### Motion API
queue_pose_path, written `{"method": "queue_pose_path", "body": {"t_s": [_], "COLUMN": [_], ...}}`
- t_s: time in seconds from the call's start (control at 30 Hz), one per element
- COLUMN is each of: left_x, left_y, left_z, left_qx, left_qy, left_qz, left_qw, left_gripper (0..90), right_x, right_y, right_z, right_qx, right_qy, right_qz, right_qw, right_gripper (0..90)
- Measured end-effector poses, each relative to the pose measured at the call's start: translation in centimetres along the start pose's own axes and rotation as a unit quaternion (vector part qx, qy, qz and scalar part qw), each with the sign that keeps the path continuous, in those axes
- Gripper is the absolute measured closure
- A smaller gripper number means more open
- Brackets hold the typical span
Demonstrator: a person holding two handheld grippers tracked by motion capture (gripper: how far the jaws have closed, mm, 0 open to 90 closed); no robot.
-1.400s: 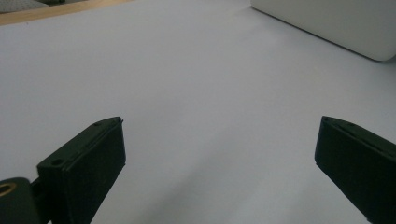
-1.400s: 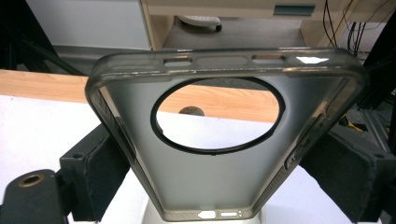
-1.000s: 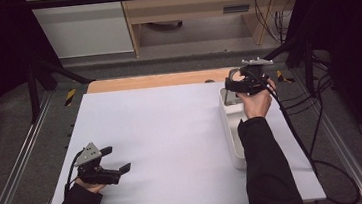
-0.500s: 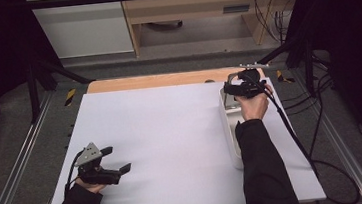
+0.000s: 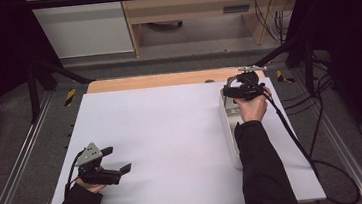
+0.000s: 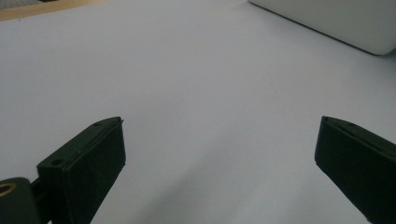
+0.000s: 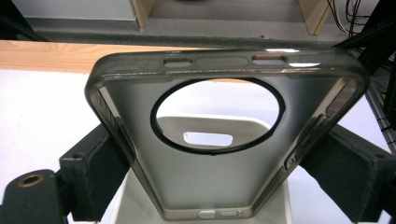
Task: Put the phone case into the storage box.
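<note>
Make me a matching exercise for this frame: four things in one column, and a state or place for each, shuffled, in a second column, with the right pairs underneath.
Things
1. left gripper
2. right gripper
3. phone case
4. white bin

States or places
A. stands along the right side of the table
B. jaws wide apart over bare white tabletop
C. translucent grey, with a round camera cutout
D. clamped on the case's two long edges

Pairs: 1-B, 2-D, 3-C, 4-A
</note>
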State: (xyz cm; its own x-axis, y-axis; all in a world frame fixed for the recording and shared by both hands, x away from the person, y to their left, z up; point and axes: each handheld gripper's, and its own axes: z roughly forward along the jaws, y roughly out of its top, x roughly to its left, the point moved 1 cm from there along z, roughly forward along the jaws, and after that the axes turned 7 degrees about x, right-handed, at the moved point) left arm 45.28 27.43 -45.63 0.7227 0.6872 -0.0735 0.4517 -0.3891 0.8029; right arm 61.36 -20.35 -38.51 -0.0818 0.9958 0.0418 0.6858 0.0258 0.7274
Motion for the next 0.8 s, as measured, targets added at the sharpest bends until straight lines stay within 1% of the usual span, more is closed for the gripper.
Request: {"method": "queue_pose_path", "body": {"t_s": [0.17, 0.2, 0.37, 0.8], "left_x": [0.0, -0.01, -0.01, 0.0], "left_y": [-0.01, -0.01, -0.01, -0.02], "left_z": [0.02, 0.02, 0.03, 0.04], "left_qx": [0.001, 0.001, 0.001, 0.001], "left_qy": [-0.001, -0.001, -0.001, -0.002], "left_qz": [0.0, 0.0, 0.0, 0.0], "left_qw": [1.0, 1.0, 1.0, 1.0], "left_gripper": [1.4, 1.3, 1.3, 1.3], "right_x": [0.01, -0.04, -0.04, -0.13], "right_y": [-0.06, -0.07, -0.15, -0.4], "right_z": [0.14, 0.17, 0.28, 0.75], "right_qx": [0.004, 0.003, 0.007, 0.016], "right_qy": [0.0, 0.0, 0.001, 0.003], "right_qz": [0.0, -0.003, 0.002, 0.0], "right_qw": [1.0, 1.0, 1.0, 0.9999], "right_gripper": [11.4, 11.4, 11.4, 11.3]}}
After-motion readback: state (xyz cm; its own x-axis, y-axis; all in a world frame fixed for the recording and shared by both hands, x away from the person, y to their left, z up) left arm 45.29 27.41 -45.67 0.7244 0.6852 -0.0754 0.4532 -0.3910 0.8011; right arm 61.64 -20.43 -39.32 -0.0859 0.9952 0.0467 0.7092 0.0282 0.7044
